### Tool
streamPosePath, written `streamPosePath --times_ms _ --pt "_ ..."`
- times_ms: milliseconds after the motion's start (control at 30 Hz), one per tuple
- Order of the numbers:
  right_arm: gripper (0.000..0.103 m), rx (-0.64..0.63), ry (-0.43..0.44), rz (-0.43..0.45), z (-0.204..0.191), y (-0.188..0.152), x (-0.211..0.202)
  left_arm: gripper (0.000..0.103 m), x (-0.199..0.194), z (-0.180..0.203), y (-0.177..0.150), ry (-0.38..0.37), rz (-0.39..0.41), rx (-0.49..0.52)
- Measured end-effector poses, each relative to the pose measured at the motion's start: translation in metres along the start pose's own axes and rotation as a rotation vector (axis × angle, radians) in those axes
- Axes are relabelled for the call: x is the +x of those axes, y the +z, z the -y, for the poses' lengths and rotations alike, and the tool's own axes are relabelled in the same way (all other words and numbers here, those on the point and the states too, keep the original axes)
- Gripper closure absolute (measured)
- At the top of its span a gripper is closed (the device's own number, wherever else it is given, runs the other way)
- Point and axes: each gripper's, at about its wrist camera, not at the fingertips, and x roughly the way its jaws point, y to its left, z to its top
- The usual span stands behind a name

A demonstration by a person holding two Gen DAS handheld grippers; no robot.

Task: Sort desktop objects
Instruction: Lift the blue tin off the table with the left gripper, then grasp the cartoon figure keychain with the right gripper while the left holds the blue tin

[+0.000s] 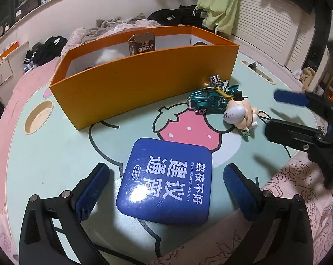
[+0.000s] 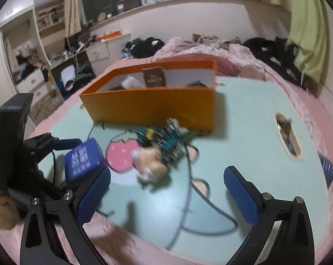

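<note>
A blue square tin [image 1: 166,181] lies flat on the table between the open fingers of my left gripper [image 1: 166,190], which touch nothing. It also shows in the right wrist view [image 2: 83,159]. A green toy car [image 1: 207,101] and a cream figurine [image 1: 240,114] lie in front of the orange box [image 1: 144,84]. My right gripper [image 2: 166,196] is open and empty, hovering near the table's front edge; it also shows in the left wrist view [image 1: 285,114]. The right view is blurred; the car [image 2: 166,139] and figurine [image 2: 151,163] lie ahead of it.
The orange box [image 2: 153,106] holds a brown card pack [image 1: 142,44], something white and dark items. The table has a round cup recess [image 1: 38,117] at the left and an oval slot [image 2: 288,137] at the right. A bed with clothes lies behind.
</note>
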Motion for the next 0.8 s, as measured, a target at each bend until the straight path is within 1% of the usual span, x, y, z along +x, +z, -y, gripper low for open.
streamPosePath --times_ms 67,100,133,167,200,233,267,300,333,433,567,633,667,700,733,800 --pt "0.000 -0.011 -0.011 -0.010 -0.007 0.007 0.006 0.000 0.000 0.000 0.000 0.000 0.000 0.000" --pt "0.004 -0.012 -0.013 -0.042 -0.011 0.010 0.014 0.000 0.000 0.000 0.000 0.000 0.000 0.000" --pt "0.015 -0.013 -0.025 -0.075 -0.012 0.011 0.020 0.000 0.000 0.000 0.000 0.000 0.000 0.000" --pt "0.034 -0.015 -0.042 -0.116 -0.011 0.010 0.029 0.000 0.000 0.000 0.000 0.000 0.000 0.000" --pt "0.046 -0.006 -0.035 -0.157 -0.010 0.006 0.036 0.000 0.000 0.000 0.000 0.000 0.000 0.000" --pt "0.053 -0.010 -0.042 -0.131 -0.010 0.005 0.033 0.000 0.000 0.000 0.000 0.000 0.001 0.000" --pt "0.066 0.002 -0.011 -0.129 -0.009 0.004 0.030 0.000 0.000 0.000 0.000 0.002 0.001 0.000" --pt "0.069 0.017 0.012 -0.119 -0.007 0.002 0.026 0.000 0.000 0.000 0.000 0.002 0.003 -0.001" --pt "0.071 0.031 0.027 -0.109 -0.004 -0.001 0.023 0.000 0.000 0.000 0.000 0.001 0.003 -0.002" --pt "0.071 0.075 0.061 -0.072 0.008 -0.009 0.010 0.000 -0.001 -0.001 0.000 0.008 0.007 -0.008" --pt "0.071 0.116 0.075 0.004 0.025 -0.021 -0.014 0.002 -0.006 -0.002 -0.001 0.019 0.027 -0.025" --pt "0.071 0.109 0.069 0.044 0.027 -0.030 -0.026 0.011 -0.011 -0.002 -0.002 0.018 0.055 -0.031" --pt "0.071 0.105 0.075 0.050 0.026 -0.035 -0.028 0.026 -0.013 -0.003 -0.004 0.013 0.059 -0.033" --pt "0.071 0.100 0.086 0.039 0.023 -0.041 -0.028 0.035 -0.013 -0.003 -0.005 0.001 0.058 -0.035" --pt "0.071 0.092 0.084 0.032 0.021 -0.043 -0.027 0.036 -0.015 -0.003 -0.006 0.004 0.063 -0.037" --pt "0.071 0.075 0.067 0.047 0.018 -0.041 -0.031 0.036 -0.017 -0.002 -0.008 -0.005 0.066 -0.038"
